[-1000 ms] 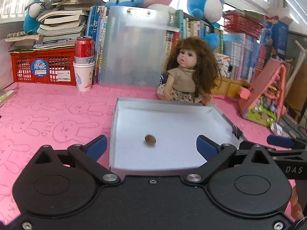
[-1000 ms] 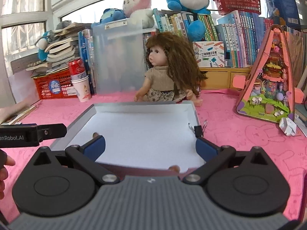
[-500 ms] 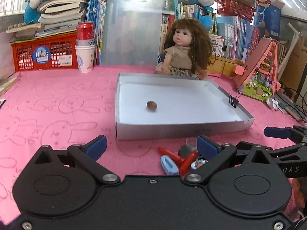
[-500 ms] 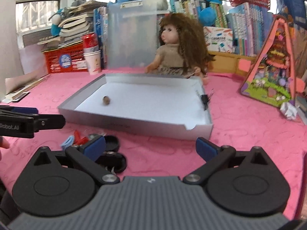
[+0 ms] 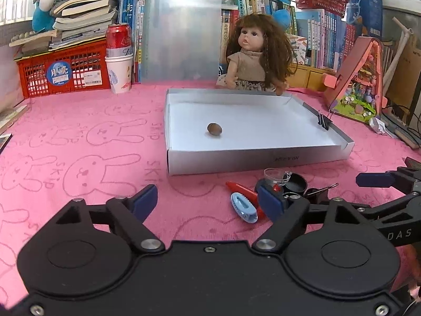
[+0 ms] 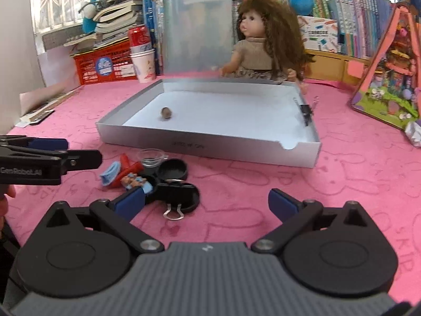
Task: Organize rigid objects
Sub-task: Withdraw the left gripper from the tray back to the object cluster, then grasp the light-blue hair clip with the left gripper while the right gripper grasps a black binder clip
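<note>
Left gripper (image 5: pixel 208 202): jaws closing, nothing between them, now low over the pink mat (image 5: pixel 79 137); a second ago it hung over the tray.
Right gripper (image 6: pixel 206 200): jaws apart, empty, likewise drawn back.
Small things (image 6: pixel 155 176): black lids, clear cup, blue clip, red pen heaped on the mat just before the tray's near wall.
Meaning: next pick likely from this heap.
Tray (image 5: pixel 252 158): mid-table, one brown nut (image 5: pixel 214 129) inside.
Far edge: doll (image 5: pixel 255 55), red crate (image 5: pixel 63 71), books.

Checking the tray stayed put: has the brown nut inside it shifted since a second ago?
No. The brown nut lies in the tray's left half, as before.
</note>
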{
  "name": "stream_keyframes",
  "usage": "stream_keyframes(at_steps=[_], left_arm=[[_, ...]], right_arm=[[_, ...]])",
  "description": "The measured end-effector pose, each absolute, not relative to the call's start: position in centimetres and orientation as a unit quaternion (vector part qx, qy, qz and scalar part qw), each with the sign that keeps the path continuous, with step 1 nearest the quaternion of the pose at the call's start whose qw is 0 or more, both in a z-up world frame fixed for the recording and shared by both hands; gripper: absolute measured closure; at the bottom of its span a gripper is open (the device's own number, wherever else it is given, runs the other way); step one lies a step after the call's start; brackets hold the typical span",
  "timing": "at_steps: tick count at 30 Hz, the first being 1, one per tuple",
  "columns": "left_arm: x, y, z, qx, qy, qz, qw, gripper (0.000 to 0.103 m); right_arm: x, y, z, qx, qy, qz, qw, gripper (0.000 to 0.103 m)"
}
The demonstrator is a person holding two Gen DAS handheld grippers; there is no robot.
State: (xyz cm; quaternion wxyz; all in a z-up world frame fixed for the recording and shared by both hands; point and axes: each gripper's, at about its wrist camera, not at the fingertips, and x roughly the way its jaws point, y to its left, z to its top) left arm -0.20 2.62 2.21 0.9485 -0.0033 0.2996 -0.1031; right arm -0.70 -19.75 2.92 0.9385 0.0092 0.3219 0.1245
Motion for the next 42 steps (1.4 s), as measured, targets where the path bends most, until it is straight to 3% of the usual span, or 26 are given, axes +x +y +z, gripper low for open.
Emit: stream_keyframes(at_steps=[5,9,13,16,20,22,28,42], left_arm=[[0.2,2.9,1.8,-0.014,0.318,-0.101,0.943,0.034],[0.5,3.2,1.5,-0.029,0.337,-0.107,0.935,0.054],[0.6,3.2,1.7,-0.045,0.345,-0.122,0.930,0.058],[0.6,2.7,1.9,-0.045,0.342,-0.132,0.929,0.059],[1.0,1.9,1.8,-0.042,0.348,-0.138,0.926,0.066],[1.2,1.7,1.7,-0.046,0.352,-0.141,0.924,0.076],[1.2,1.4,1.7,-0.049,0.357,-0.141,0.922,0.085],[0.0,2.4,2.5,-0.028,0.345,-0.150,0.926,0.086]], right_arm=[[-0.8,-18.6,3.0,-0.013,0.318,0.128,0.939,0.013],[-0.7,-18.0,3.0,-0.016,0.324,0.132,0.937,0.028],[-0.7,-17.8,2.9,-0.010,0.328,0.135,0.935,0.045],[-0.7,-17.6,2.9,-0.009,0.325,0.131,0.937,0.053],[-0.7,-17.3,3.0,-0.009,0.324,0.131,0.937,0.057],[-0.6,-17.1,2.9,-0.012,0.323,0.132,0.937,0.060],[-0.3,-16.8,2.9,-0.008,0.322,0.129,0.938,0.060],[-1.1,-18.1,3.5,0.009,0.314,0.104,0.944,0.065]])
